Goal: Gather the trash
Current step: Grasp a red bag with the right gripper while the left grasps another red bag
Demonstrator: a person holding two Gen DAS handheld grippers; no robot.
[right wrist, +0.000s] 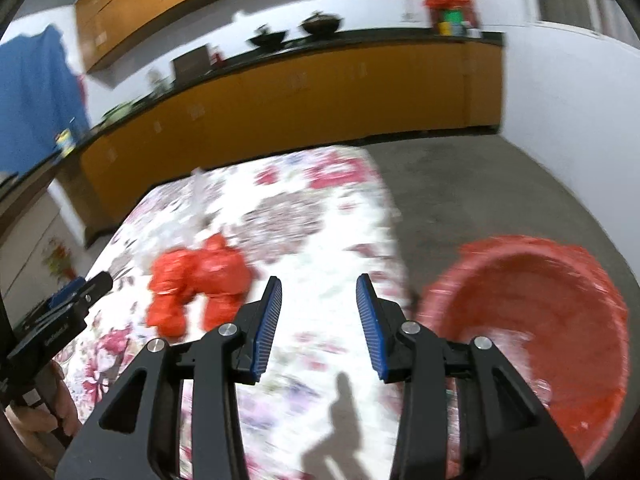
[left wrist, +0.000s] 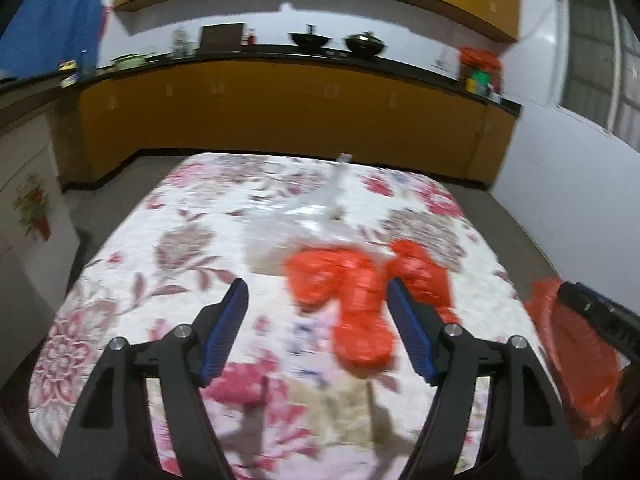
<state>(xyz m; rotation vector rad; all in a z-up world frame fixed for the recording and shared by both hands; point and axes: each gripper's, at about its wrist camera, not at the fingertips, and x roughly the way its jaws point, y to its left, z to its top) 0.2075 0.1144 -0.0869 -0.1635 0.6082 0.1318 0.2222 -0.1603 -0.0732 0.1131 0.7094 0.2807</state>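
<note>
Crumpled orange plastic bags (left wrist: 352, 296) lie on the floral tablecloth (left wrist: 160, 248), with a clear plastic bag (left wrist: 304, 216) just behind them. My left gripper (left wrist: 316, 300) is open above the cloth, its fingers either side of the near orange bag. The orange bags (right wrist: 196, 284) also show in the right wrist view, left of my right gripper (right wrist: 320, 296), which is open and empty over the table's right part. A red basin (right wrist: 532, 320) stands off the table's right edge, also seen in the left wrist view (left wrist: 576, 360).
The left gripper's body (right wrist: 60, 312) shows at the left of the right wrist view. Orange kitchen cabinets (left wrist: 280, 120) with a dark counter stand beyond the table. Grey floor (right wrist: 480, 184) lies to the right.
</note>
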